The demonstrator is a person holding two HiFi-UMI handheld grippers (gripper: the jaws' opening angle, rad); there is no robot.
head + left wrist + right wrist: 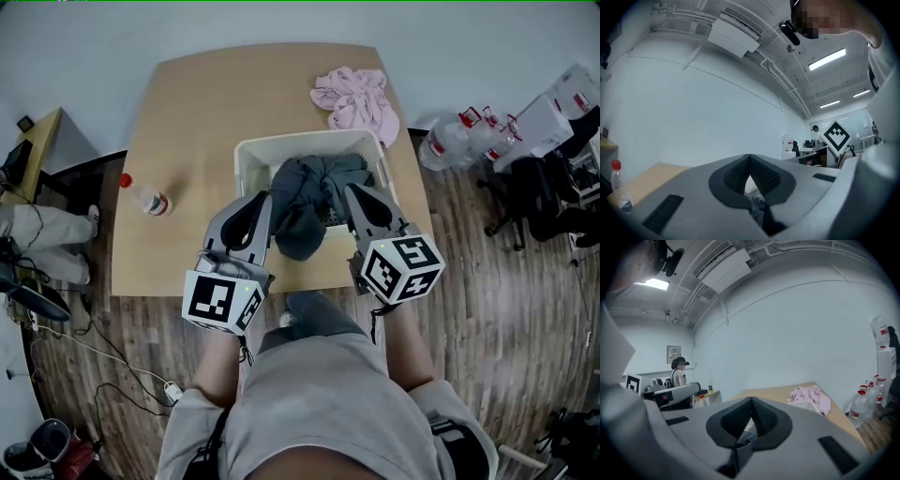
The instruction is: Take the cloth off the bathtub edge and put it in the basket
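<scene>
A dark grey cloth (309, 202) hangs bunched between my two grippers over the white basket (248, 155) in the middle of the wooden table. Its lower fold drapes across the basket's front rim. My left gripper (262, 202) is shut on the cloth's left side, and my right gripper (354, 192) is shut on its right side. In the left gripper view the left gripper (750, 161) has its jaws together, with a bit of dark cloth (757, 201) pinched below them. The right gripper (751, 401) shows the same, with cloth (745, 441) in its jaws.
A pink cloth (356, 98) lies on the table behind the basket. A red-capped bottle (145, 197) lies at the table's left. Large water bottles (459, 136) and a black chair (544, 192) stand on the floor at the right. A person (677, 373) stands far off.
</scene>
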